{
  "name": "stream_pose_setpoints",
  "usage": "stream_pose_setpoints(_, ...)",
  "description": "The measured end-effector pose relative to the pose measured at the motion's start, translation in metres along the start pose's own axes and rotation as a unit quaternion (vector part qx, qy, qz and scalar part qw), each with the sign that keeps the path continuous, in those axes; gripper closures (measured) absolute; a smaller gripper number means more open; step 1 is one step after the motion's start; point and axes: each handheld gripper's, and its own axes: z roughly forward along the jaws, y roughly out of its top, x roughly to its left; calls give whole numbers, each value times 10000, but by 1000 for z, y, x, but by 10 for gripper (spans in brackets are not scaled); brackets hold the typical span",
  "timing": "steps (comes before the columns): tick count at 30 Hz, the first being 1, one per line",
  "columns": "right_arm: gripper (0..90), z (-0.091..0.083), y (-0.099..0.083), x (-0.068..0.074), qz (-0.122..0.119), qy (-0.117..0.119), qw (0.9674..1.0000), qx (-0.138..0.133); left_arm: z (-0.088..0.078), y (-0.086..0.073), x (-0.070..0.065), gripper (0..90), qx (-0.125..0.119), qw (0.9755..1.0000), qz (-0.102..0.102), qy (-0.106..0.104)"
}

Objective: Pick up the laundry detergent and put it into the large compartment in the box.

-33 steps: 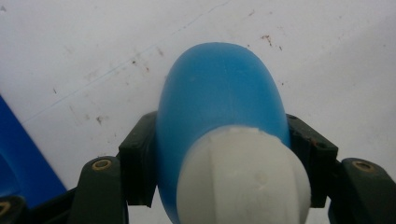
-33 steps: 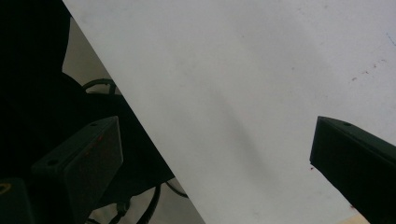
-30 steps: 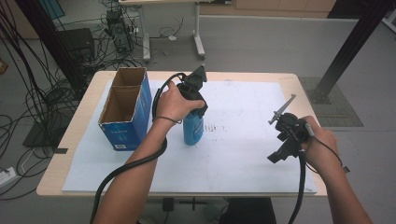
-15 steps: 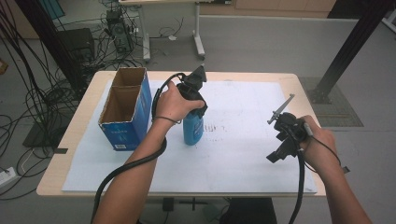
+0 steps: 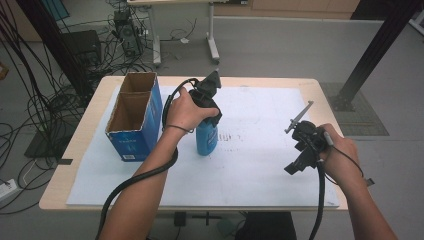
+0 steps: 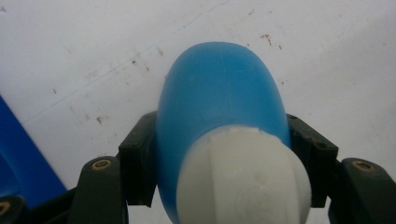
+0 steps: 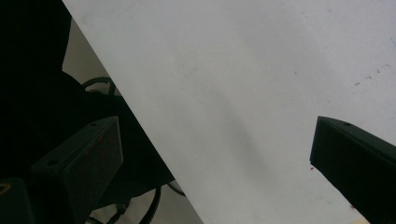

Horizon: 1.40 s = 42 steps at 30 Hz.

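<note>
Currently our left gripper (image 5: 206, 102) pinches the blue bottle (image 5: 206, 138) just below its white cap (image 6: 243, 179), pads (image 6: 136, 165) pressed on both sides; the bottle stands upright on the white sheet (image 5: 260, 165), just beside the blue carton (image 5: 134, 117). Our right gripper (image 5: 302, 150) hangs spread and holding nothing, well apart over the sheet. Risks, as we judge them: the rounded shoulder may slip out of the grip on lifting, or the base may catch the carton's rim and tip it.
</note>
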Motion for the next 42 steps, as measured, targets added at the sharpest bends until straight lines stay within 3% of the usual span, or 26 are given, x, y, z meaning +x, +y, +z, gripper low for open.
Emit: stream_pose_setpoints(42,20,-2,0,-1,-7,2,10000,-7,0,2,-1,375,54,10000,7,42)
